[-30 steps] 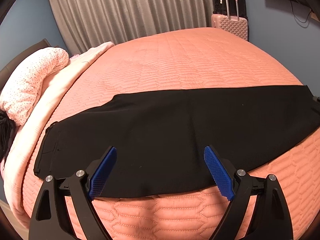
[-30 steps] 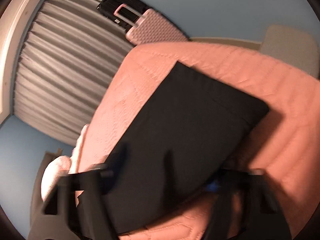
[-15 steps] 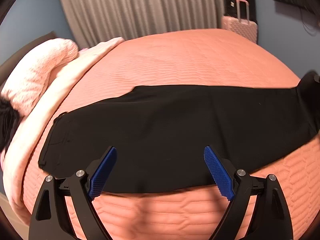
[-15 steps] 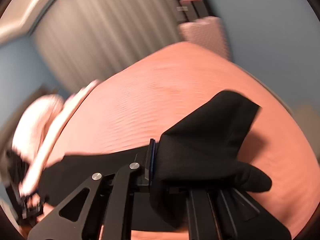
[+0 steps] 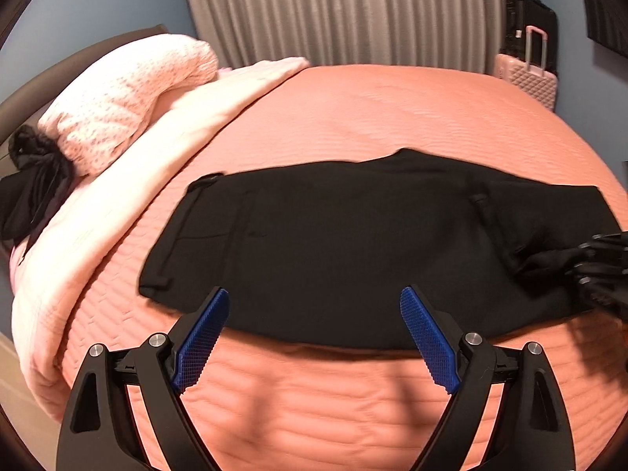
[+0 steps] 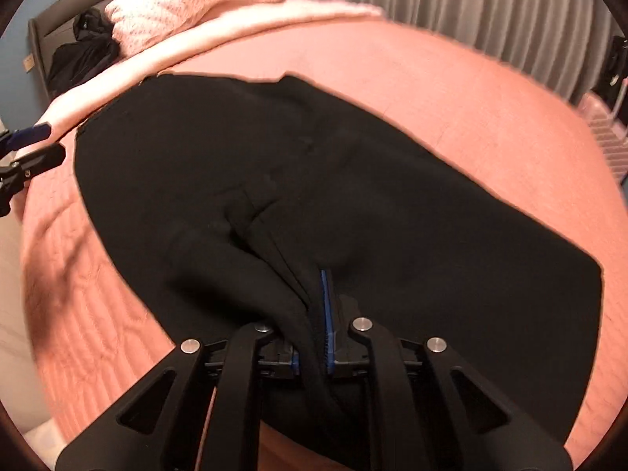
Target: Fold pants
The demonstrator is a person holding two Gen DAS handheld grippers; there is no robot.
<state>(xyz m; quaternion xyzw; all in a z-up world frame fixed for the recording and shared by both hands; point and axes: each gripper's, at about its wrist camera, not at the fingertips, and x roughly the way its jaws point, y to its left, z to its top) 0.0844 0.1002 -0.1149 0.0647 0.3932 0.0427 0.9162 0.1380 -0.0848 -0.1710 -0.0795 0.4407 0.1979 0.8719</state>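
The black pants [image 5: 353,243] lie across the pink bed [image 5: 392,117], and they now look much shorter than a second ago: the leg end has been carried over toward the waist. The right hand-held gripper [image 6: 314,314] pinches a bunch of that fabric; its jaws have just been closing on the cloth and then eased slightly. The left hand-held gripper [image 5: 314,333] stands spread wide above the near edge, holding nothing. The lengthwise fold seems half made; the carried end likely needs laying flat next.
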